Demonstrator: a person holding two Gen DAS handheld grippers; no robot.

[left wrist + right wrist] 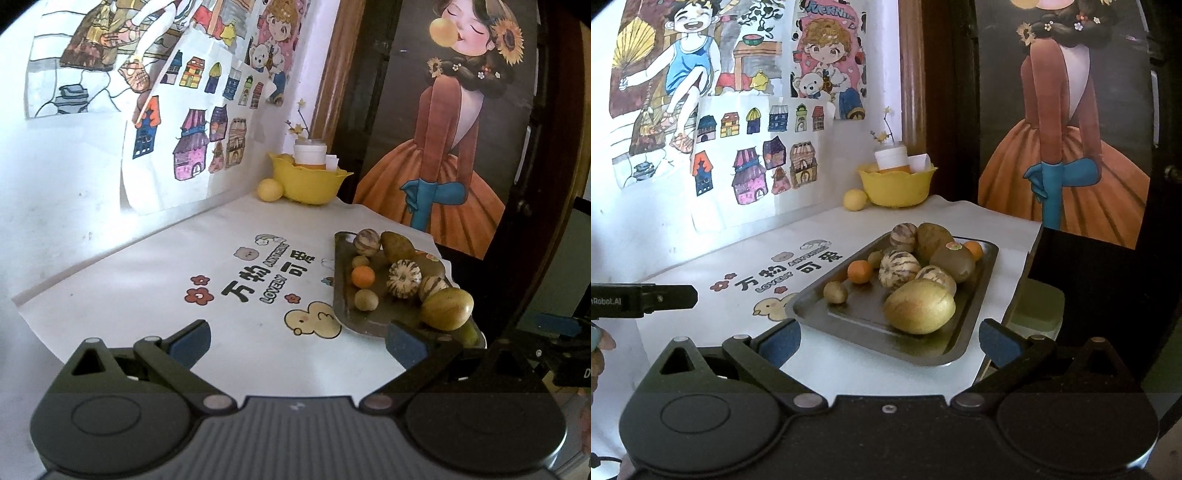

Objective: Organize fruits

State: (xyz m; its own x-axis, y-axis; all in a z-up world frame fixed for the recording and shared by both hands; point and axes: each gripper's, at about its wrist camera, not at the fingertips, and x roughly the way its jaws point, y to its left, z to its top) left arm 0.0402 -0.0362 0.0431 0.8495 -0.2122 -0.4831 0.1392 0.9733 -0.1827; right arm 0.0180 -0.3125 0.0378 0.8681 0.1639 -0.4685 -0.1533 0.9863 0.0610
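Observation:
A dark metal tray point(975, 291) sits on the white printed tablecloth and carries several fruits: a big yellow-green melon point(919, 306), striped gourds point(898, 268), a brown kiwi point(953, 261), small oranges point(860, 271) and little green fruits point(835, 292). The left wrist view shows the same tray point(341, 295) to the right, with the melon point(447, 308) nearest. My left gripper point(299, 341) is open above the cloth, left of the tray. My right gripper point(888, 343) is open just before the tray's near edge, empty.
A yellow bowl point(897, 186) holding a white-lidded jar stands in the far corner, with a lemon point(855, 199) beside it. Drawings cover the wall on the left. A dark painted panel point(1071, 129) stands to the right, past the table's edge. The left gripper's body point(642, 300) shows at left.

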